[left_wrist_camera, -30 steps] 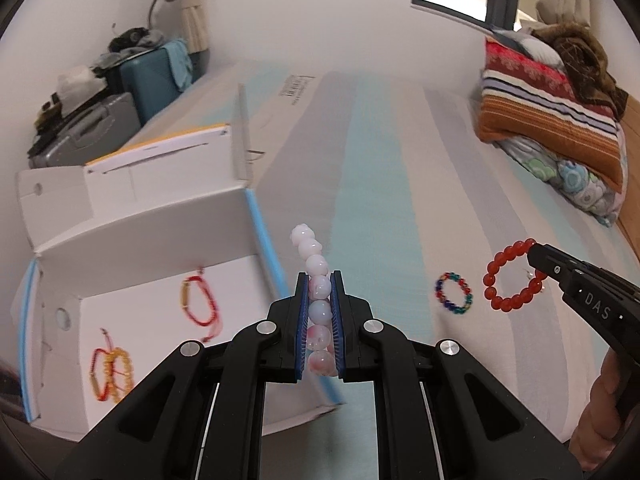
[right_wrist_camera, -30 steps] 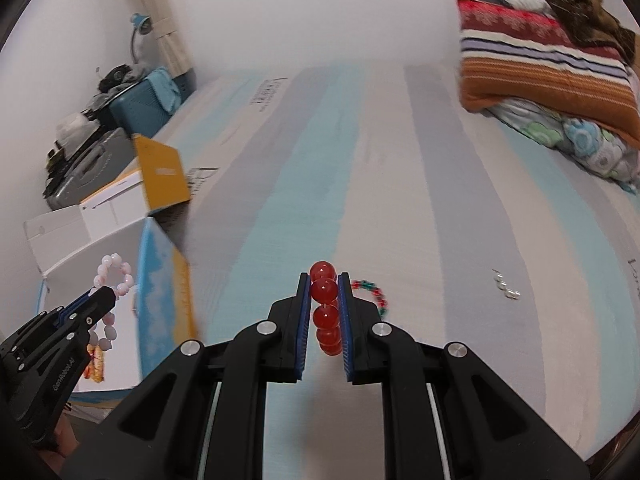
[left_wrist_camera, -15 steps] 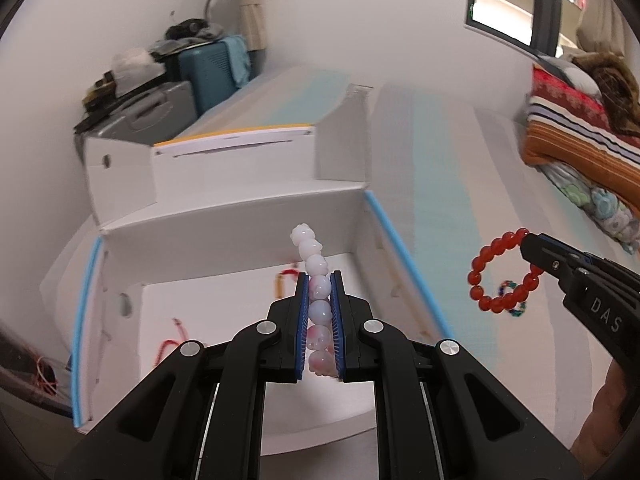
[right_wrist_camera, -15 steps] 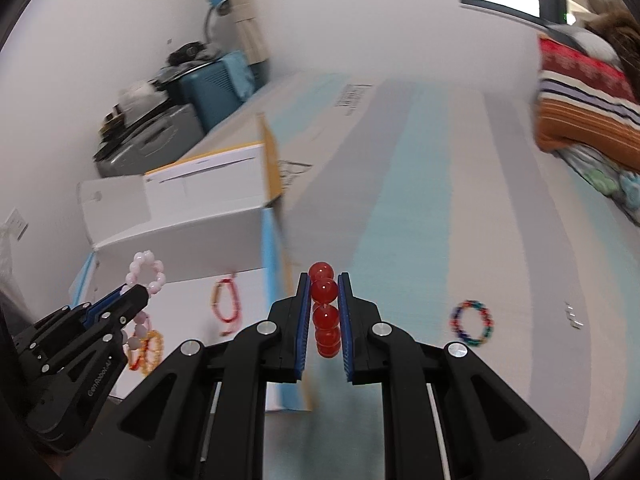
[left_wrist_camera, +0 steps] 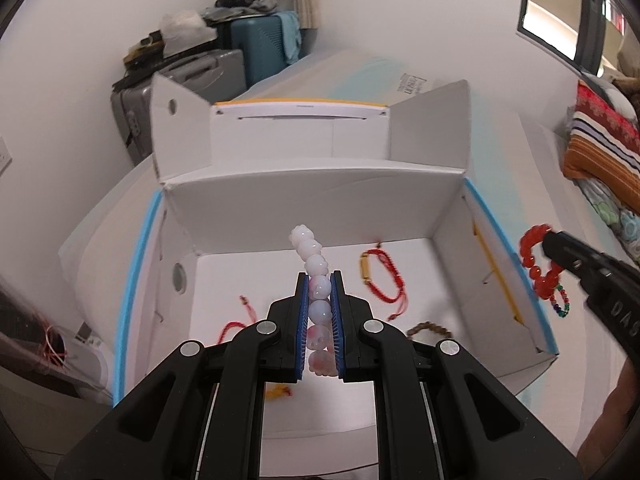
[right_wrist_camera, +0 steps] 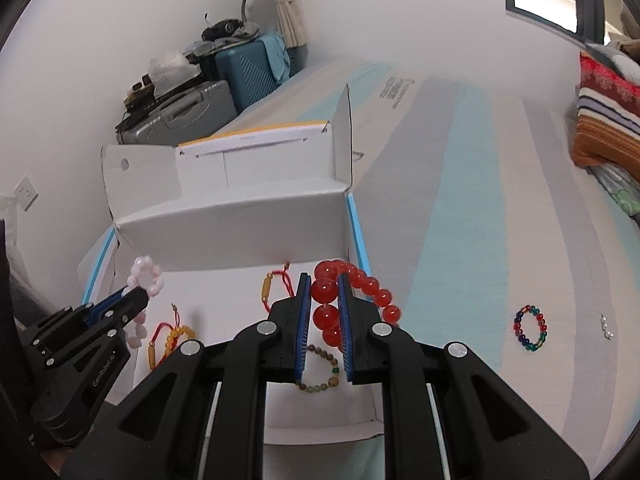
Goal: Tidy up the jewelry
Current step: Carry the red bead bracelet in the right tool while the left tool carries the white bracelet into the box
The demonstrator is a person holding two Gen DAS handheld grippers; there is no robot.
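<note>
1. Left gripper clamped on a pale pink bead bracelet, held above the open white cardboard box.
2. Right gripper clamped on a red bead bracelet, over the box's right wall.
3. Box floor: red cord bracelet, brown bead bracelet, orange bead bracelet.
4. Multicolour bead bracelet lies on the striped bed, well apart from the box.
5. Suitcases stacked against the far wall.
</note>
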